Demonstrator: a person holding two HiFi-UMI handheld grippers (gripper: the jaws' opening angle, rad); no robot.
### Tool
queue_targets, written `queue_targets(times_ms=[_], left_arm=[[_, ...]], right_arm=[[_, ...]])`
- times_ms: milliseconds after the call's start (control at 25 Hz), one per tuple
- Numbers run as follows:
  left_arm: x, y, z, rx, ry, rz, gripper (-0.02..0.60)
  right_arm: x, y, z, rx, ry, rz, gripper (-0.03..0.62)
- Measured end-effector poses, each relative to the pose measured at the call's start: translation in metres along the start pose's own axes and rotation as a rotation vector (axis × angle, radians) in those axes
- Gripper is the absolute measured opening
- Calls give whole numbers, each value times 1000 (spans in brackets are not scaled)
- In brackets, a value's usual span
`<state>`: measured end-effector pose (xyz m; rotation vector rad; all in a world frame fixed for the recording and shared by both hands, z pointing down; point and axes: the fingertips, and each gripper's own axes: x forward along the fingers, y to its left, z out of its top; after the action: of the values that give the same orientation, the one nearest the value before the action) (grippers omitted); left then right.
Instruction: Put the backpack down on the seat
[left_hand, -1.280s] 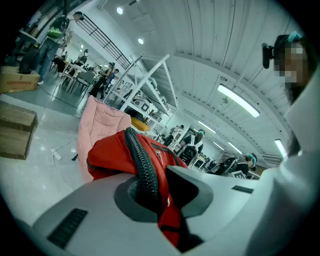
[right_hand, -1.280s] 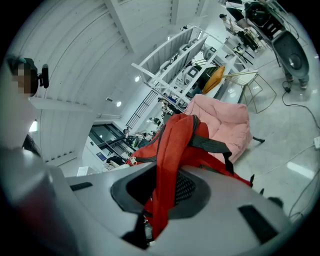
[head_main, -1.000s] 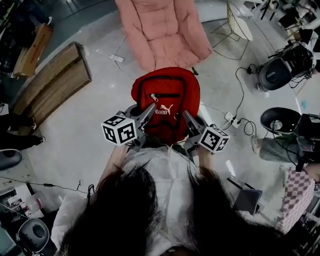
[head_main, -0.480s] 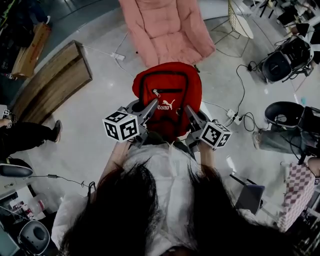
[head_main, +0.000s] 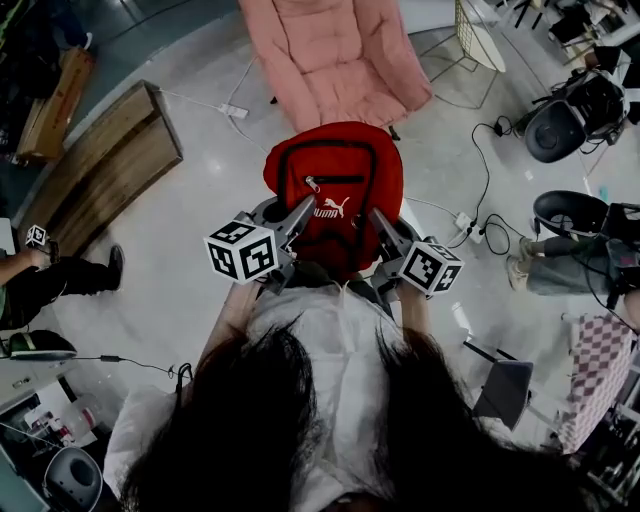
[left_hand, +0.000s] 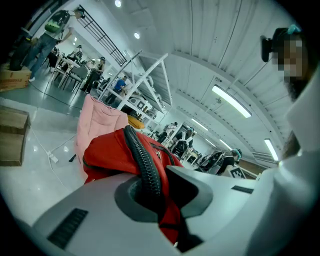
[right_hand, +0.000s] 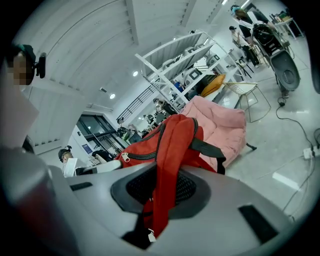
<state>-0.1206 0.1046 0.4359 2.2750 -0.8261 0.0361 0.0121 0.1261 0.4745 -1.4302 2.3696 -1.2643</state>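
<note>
Nearest me, my left hand-held gripper (head_main: 296, 222) is clamped tight on a black-edged strap of the red backpack (head_main: 335, 175), and my right hand-held gripper (head_main: 382, 228) pinches a red strap. The backpack hangs between them, in front of the pink seat (head_main: 340, 60), not on it. Its front reads PUMA.

I'm getting the head view running dim, darkening toward its corners. Both gripper views are bulging fisheye, ceiling strip lights (left_hand: 231, 101) glaring white, the close foreground blurring, the glossy floor (left_hand: 25, 165) throwing back reflections.
</note>
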Motion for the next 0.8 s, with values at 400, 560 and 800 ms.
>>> queue_targets(times_ms=[400,560,800], left_arm=[[-8,23,11,39,33,-47,57],[-8,35,15,41,41,-51,57],[0,45,22,37,42,-53,57]], right_arm=[[18,10,-13,21,-43,-48,69],[30,11,-14,15,-44,-62,69],[43,7,-6,11,-43,-68,69]])
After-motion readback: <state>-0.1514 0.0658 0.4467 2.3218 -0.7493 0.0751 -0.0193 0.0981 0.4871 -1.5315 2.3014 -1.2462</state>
